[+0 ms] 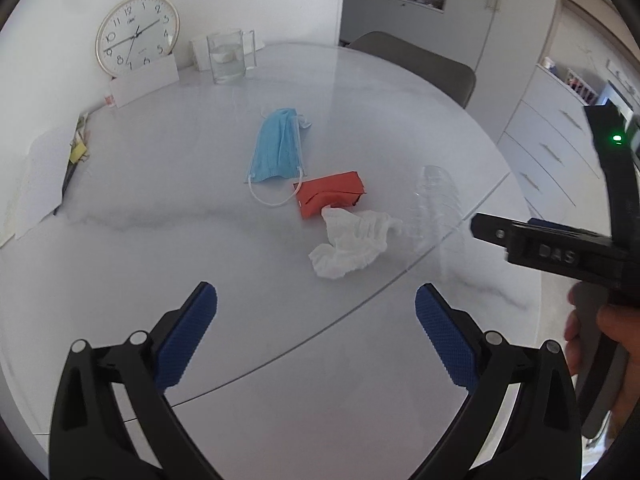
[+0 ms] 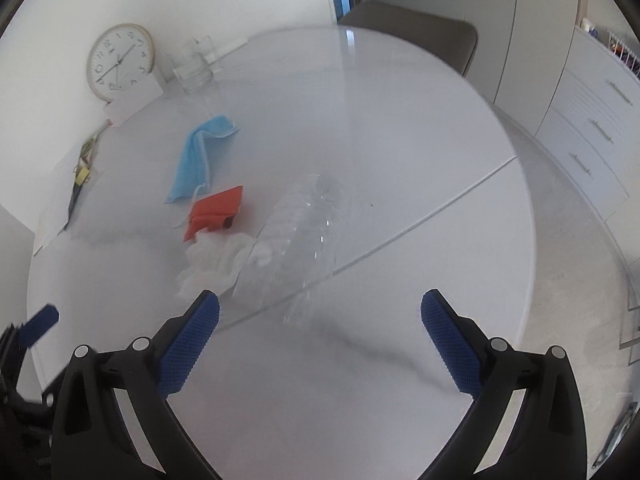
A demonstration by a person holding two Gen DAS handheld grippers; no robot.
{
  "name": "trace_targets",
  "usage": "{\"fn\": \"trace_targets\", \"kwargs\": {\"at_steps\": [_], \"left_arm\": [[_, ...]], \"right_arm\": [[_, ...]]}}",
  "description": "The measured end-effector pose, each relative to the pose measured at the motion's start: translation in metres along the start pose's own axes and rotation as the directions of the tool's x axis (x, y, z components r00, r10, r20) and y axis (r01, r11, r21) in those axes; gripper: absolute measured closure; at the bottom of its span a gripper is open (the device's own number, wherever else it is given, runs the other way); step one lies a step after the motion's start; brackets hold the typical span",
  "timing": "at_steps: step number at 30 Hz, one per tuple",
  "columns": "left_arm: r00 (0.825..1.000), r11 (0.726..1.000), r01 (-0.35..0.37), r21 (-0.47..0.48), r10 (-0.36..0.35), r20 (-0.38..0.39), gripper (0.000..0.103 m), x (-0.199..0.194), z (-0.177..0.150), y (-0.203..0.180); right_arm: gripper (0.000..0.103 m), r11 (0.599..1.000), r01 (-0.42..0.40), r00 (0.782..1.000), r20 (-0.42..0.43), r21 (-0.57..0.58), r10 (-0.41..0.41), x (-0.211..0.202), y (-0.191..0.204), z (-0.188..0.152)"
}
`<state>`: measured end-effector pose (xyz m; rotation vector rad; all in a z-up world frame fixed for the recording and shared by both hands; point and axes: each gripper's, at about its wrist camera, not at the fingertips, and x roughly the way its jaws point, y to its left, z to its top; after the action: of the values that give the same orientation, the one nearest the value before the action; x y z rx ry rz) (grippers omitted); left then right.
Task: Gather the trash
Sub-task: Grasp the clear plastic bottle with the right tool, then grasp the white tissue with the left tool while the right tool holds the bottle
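The round white surface (image 1: 168,184) fills both views, with a seam running diagonally across its near right part and a grey chair (image 1: 420,64) tucked in at the far edge. A wall clock (image 1: 137,34) leans against the wall at the far left, propped rather than hung, with a glass pitcher (image 1: 227,58) just right of it and papers (image 1: 44,176) along the left edge.

The trash sits together near the middle, probably so one reach serves all of it: a clear plastic bottle (image 2: 298,224) lying on its side at the right, a blue face mask (image 1: 278,148) farther back, an orange carton (image 1: 330,196) just near of the mask, and a crumpled white tissue (image 1: 352,240) touching the carton's near end.

The left tongs (image 1: 316,316) are spread wide and hold nothing, hovering above bare surface near of the tissue. The right tongs (image 2: 320,320) are likewise wide open and empty, pointed at the bottle, which lies just beyond their tips. Open room lies all round the cluster; the bottle could roll toward the right edge if nudged.
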<state>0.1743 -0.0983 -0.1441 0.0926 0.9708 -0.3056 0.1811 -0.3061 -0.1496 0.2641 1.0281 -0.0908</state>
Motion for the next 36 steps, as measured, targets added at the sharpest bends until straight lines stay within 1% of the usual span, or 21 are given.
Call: {"fn": "trace_targets", "kwargs": {"at_steps": [1,5,9,10,12,14,16,19,24,26,28,29,31,32,33,34,36], "left_arm": [[1.0,1.0,-0.005,-0.01,0.005,-0.005,0.008,0.005,0.003,0.0],[0.999,0.998,-0.026,-0.062,0.025,-0.024,0.008,0.026,0.015,0.001],[0.999,0.996,-0.028,-0.082,0.026,-0.03,0.008,0.041,0.021,-0.005],[0.999,0.996,-0.03,-0.081,0.027,-0.032,0.008,0.046,0.022,-0.008],[0.999,0.997,-0.033,-0.074,0.03,-0.042,0.008,0.056,0.024,-0.015],[0.998,0.996,-0.035,-0.077,0.031,-0.052,0.008,0.065,0.025,-0.02],[0.998,0.996,-0.032,-0.089,0.027,-0.065,0.008,0.076,0.027,-0.026],[0.996,0.995,-0.043,-0.095,0.035,-0.084,0.008,0.094,0.03,-0.035],[0.988,0.992,-0.108,-0.067,0.099,-0.122,0.009,0.123,0.036,-0.046],[0.985,0.991,-0.121,-0.06,0.113,-0.129,0.018,0.128,0.038,-0.048],[0.982,0.989,-0.131,-0.063,0.121,-0.142,0.033,0.133,0.039,-0.048],[0.982,0.989,-0.128,-0.071,0.116,-0.151,0.039,0.135,0.039,-0.048],[0.979,0.989,-0.127,-0.077,0.112,-0.172,0.064,0.142,0.039,-0.047],[0.98,0.99,-0.12,-0.079,0.105,-0.171,0.068,0.143,0.038,-0.047],[0.981,0.99,-0.116,-0.083,0.101,-0.167,0.082,0.142,0.038,-0.047],[0.98,0.991,-0.108,-0.082,0.093,-0.174,0.09,0.141,0.038,-0.048],[0.98,0.99,-0.111,-0.085,0.095,-0.176,0.09,0.138,0.038,-0.048]], "right_arm": [[0.003,1.0,-0.014,1.0,-0.015,0.012,0.014,0.017,-0.001,0.008],[0.003,0.999,-0.032,0.997,-0.067,0.023,0.033,0.061,0.002,0.028],[0.003,1.0,-0.026,0.993,-0.112,0.002,0.026,0.082,0.003,0.033],[0.003,1.0,-0.031,0.992,-0.119,-0.005,0.03,0.083,0.002,0.033],[0.015,0.999,-0.042,0.99,-0.134,-0.035,0.037,0.084,-0.002,0.028],[0.039,0.997,-0.053,0.988,-0.152,-0.063,0.043,0.083,-0.008,0.025],[0.039,0.995,-0.065,0.986,-0.16,-0.08,0.052,0.079,-0.019,0.022],[0.039,0.993,-0.054,0.988,-0.151,-0.104,0.038,0.071,-0.036,0.02],[0.039,0.992,-0.077,0.989,-0.136,-0.099,0.063,0.053,-0.06,0.02],[0.039,0.991,-0.09,0.989,-0.124,-0.095,0.078,0.046,-0.066,0.02],[0.039,0.99,-0.102,0.989,-0.115,-0.096,0.091,0.041,-0.07,0.02],[0.039,0.99,-0.105,0.989,-0.113,-0.095,0.094,0.041,-0.069,0.022],[0.039,0.989,-0.115,0.989,-0.109,-0.095,0.104,0.039,-0.071,0.022],[0.039,0.988,-0.124,0.988,-0.109,-0.095,0.113,0.038,-0.072,0.021],[0.039,0.987,-0.13,0.987,-0.108,-0.096,0.119,0.037,-0.072,0.021],[0.039,0.986,-0.135,0.987,-0.107,-0.097,0.124,0.036,-0.072,0.02],[0.039,0.984,-0.146,0.985,-0.105,-0.106,0.135,0.034,-0.071,0.02]]}}
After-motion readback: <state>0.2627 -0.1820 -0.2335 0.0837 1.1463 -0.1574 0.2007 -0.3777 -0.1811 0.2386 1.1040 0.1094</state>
